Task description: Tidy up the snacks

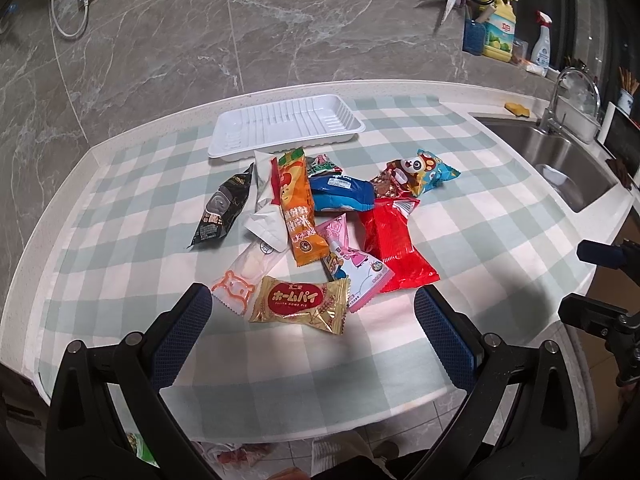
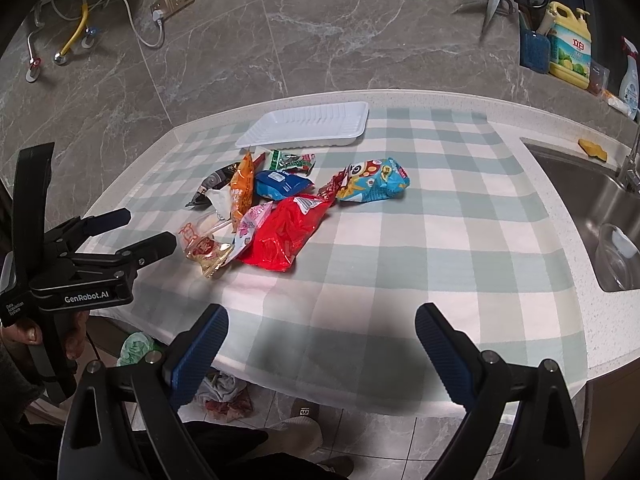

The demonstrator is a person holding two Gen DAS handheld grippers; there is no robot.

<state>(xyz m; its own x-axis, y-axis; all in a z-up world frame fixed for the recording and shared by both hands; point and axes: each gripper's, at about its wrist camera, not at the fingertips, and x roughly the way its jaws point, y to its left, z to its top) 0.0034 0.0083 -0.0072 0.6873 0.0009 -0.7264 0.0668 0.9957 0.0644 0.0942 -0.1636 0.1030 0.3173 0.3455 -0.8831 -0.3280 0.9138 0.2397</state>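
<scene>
**Snack pile beside an empty tray, both grippers released**

A heap of wrapped snacks (image 1: 320, 224) lies mid-counter on the green-and-white checked cloth (image 1: 460, 216), just in front of the white plastic tray (image 1: 286, 126), which holds nothing. The gold Home Pie packet (image 1: 298, 304) sits nearest the left hand-held gripper (image 1: 312, 316), whose jaws stand wide apart above the cloth. The right hand-held gripper (image 2: 322, 336) hovers likewise spread, grasping nothing. The sink (image 2: 580, 208) lies to the right.
</scene>
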